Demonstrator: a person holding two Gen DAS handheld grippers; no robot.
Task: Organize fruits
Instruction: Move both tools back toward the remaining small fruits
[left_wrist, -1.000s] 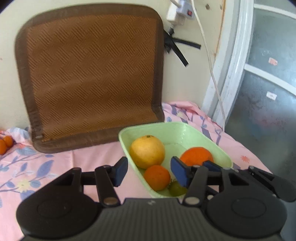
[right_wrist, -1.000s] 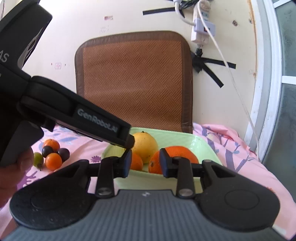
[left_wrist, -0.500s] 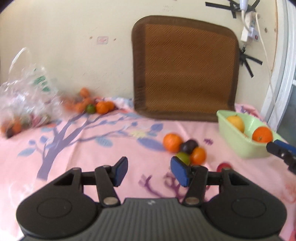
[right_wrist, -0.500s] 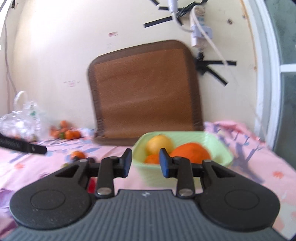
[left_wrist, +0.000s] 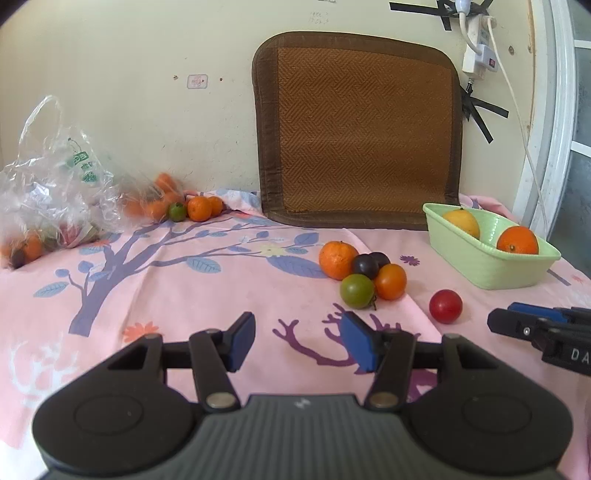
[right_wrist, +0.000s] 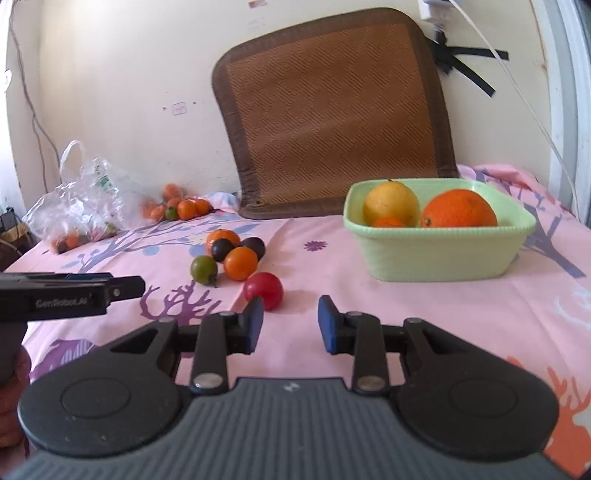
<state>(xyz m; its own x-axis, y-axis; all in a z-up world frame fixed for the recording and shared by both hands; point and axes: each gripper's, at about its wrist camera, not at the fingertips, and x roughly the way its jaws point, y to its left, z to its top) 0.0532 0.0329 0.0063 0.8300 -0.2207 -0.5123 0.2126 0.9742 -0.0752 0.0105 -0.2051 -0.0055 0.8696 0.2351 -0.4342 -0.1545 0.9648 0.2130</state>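
Both grippers withdrew; basket (left_wrist: 498, 273) hides small fruit.

Left gripper (left_wrist: 297, 341) held low over tablecloth, level, blue-padded jaws wide apart, nothing between. Right gripper (right_wrist: 290, 325) alongside on its right, likewise level, jaws parted, narrower gap, empty. Each gripper's tip visible edge-on in other's view. Left hand (right_wrist: 13, 398) partly seen at frame edge, probably gripping left handle.

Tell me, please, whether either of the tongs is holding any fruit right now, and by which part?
Nothing is held. The left tongs and right tongs are both open and empty, above the cloth.
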